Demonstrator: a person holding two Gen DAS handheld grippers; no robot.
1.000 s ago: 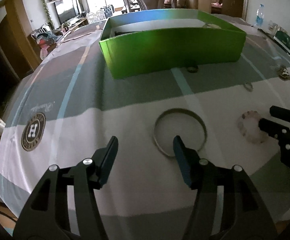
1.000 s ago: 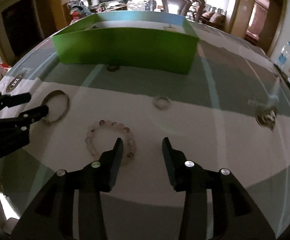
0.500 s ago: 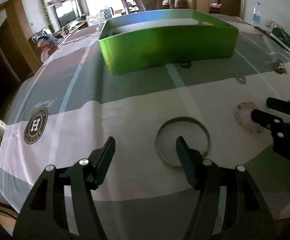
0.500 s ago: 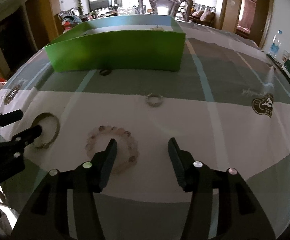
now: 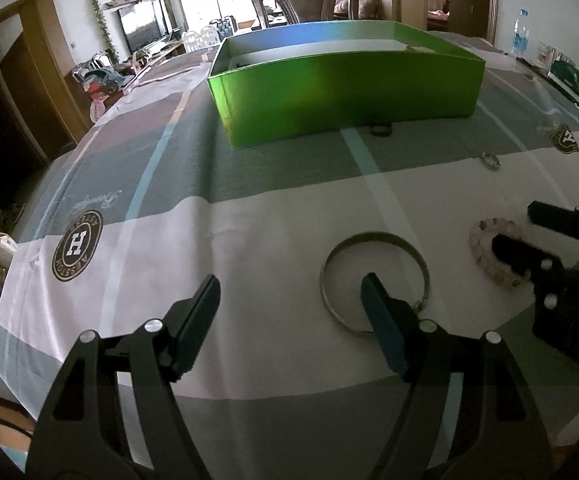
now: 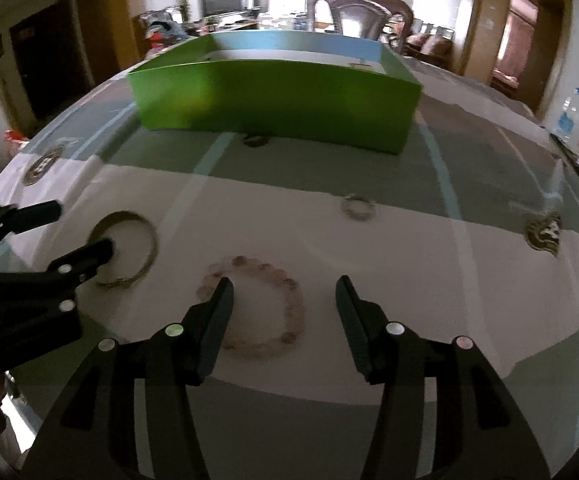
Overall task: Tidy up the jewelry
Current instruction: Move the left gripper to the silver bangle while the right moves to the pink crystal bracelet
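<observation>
**Both claws spread wider over jewelry**

Since the earlier frame, the left claw (image 5: 289,286) has been opening; it stands wide, empty, one finger over the metal bangle (image 5: 373,282). Right claw (image 6: 285,292) is half-open, empty, above the bead bracelet (image 6: 255,306) on the worktop (image 5: 249,240). Green box (image 5: 345,92) sits at twelve o'clock.

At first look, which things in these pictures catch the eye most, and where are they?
The bright green box stands at the far middle of the table. Nearer, a metal bangle lies under the open left gripper, and a pale bead bracelet lies under the open right gripper.
</observation>
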